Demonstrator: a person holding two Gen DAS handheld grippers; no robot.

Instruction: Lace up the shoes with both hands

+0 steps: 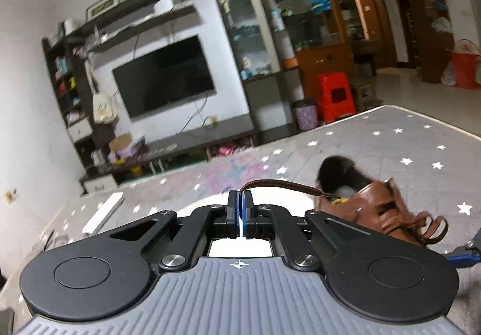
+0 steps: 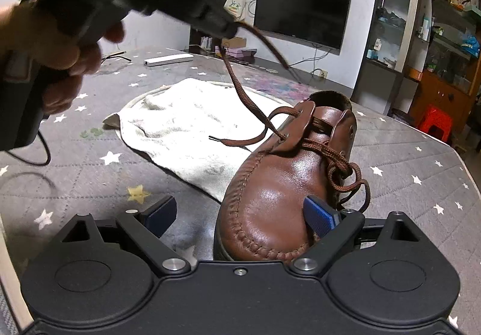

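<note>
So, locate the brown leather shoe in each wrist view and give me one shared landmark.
Left wrist: brown leather shoe at right, below centre, beyond the left gripper, which pinches its lace.
Right wrist: shoe at lower centre, toe between the open right gripper fingers.
Shared landmark: wall television.

Brown leather shoe (image 2: 270, 184) fills gap between spread fingers of right gripper (image 2: 243, 214), toe blocking way forward. Taut brown lace (image 2: 240, 88) slants up from eyelet to left gripper (image 2: 231, 28), crossing space above white towel (image 2: 186, 130). Star-print table cover (image 2: 421, 160) bare right of shoe. White bar (image 2: 168, 59) far off, near edge.
</note>
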